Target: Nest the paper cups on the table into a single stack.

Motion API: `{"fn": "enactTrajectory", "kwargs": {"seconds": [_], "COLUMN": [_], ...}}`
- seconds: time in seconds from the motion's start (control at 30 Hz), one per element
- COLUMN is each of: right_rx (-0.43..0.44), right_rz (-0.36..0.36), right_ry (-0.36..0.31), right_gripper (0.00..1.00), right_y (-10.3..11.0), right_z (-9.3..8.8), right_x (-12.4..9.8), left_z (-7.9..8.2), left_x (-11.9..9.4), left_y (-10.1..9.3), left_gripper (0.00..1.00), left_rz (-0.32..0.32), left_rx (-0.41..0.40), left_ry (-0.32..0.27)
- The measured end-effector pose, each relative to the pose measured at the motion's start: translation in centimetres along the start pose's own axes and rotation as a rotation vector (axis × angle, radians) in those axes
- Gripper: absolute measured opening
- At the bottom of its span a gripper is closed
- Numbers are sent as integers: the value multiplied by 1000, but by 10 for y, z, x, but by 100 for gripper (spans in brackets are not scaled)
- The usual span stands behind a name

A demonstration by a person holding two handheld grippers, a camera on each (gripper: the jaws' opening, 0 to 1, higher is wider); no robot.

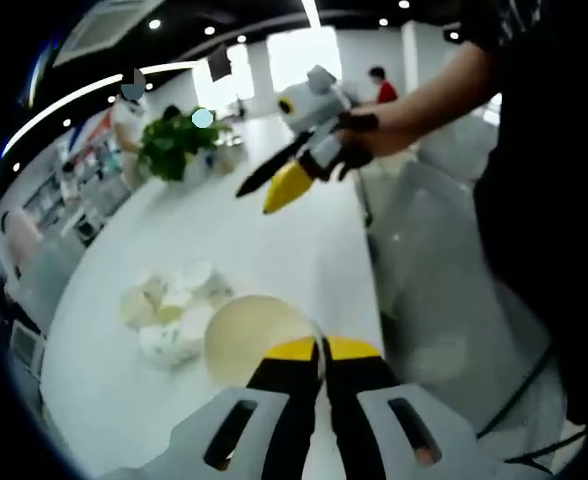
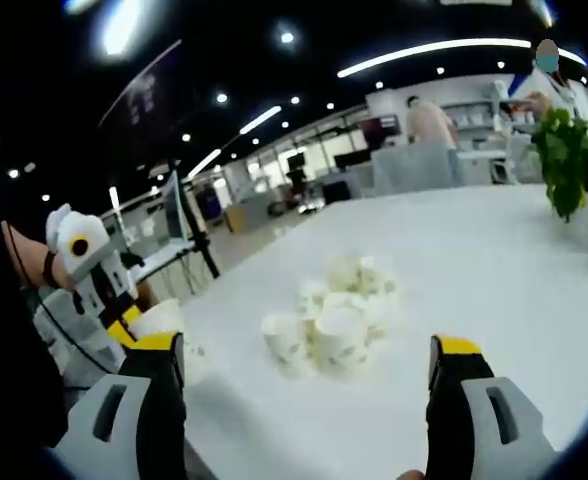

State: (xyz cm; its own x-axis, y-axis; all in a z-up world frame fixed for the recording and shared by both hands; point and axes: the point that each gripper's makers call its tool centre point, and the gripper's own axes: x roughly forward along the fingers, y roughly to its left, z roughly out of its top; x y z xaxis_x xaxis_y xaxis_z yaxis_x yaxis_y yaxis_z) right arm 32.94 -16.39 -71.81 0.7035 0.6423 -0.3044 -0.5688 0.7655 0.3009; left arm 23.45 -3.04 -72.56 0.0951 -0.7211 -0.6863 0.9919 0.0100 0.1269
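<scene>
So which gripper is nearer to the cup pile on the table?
Left. The left gripper, shut on a cup, sits beside the cup pile; the right gripper hangs above the table, farther back.

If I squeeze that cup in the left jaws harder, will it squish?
Probably. The paper cup is pinched at its thin rim by the left gripper, so it likely dents easily. It looks light. The loose cups on the table would likely tip if nudged.
</scene>
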Motion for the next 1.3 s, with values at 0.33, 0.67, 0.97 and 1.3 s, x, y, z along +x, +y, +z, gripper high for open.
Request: {"fn": "enactTrajectory", "kwargs": {"seconds": [0.33,0.67,0.97,1.3], "right_rx": [14,34,58,69], "right_rz": [-20,-32,-33,-31], "right_ry": [5,1,-11,-15], "right_gripper": [100,100,100,100], "right_y": [-6,-10,-8,-6], "right_z": [-5,-12,-14,-15], "right_x": [1,-5,-7,-7], "left_z": [-6,-13,-27,-37], "left_x": [17,30,41,49], "left_y": [-3,-10,-20,-26], "left_gripper": [0,0,0,0], "left_rz": [-30,-83,-118,-142], "left_rx": [63,185,210,207], "left_ry": [91,173,239,278]}}
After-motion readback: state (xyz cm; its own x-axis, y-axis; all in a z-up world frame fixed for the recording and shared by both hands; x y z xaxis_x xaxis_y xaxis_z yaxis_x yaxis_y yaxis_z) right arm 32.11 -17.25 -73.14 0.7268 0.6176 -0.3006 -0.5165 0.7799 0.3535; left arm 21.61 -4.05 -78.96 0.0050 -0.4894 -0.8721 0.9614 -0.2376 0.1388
